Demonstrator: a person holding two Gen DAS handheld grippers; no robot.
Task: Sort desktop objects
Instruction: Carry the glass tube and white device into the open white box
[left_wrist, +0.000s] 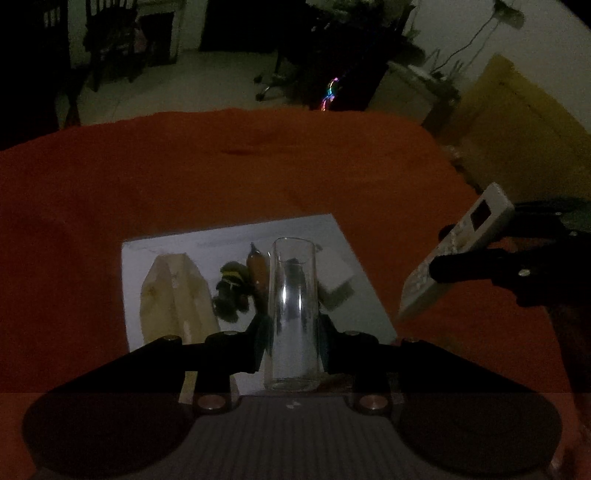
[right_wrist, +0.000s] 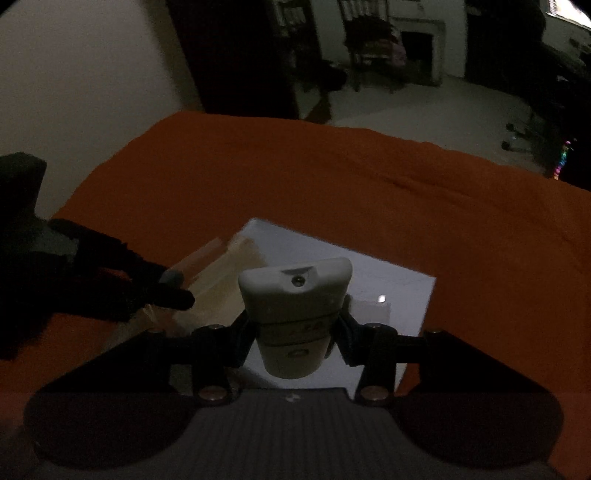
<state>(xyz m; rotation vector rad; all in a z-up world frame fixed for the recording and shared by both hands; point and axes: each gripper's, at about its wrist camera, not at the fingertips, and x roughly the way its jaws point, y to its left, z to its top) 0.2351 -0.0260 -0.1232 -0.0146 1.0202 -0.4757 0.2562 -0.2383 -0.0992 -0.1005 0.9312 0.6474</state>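
Above the orange cloth (left_wrist: 221, 177), left claw (left_wrist: 291, 332) grips a clear glass (left_wrist: 291, 317), right claw (right_wrist: 295, 328) a white remote (right_wrist: 295, 306).

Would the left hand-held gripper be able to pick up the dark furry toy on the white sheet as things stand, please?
Probably not yet: the left hand-held gripper is already shut on a clear glass, so its jaws are occupied, though the toy lies uncovered on the sheet.

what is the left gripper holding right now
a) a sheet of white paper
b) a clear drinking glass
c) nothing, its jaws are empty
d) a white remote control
b: in the left wrist view the left gripper has its jaws closed on the sides of a clear drinking glass, while the white remote sits in the right gripper.
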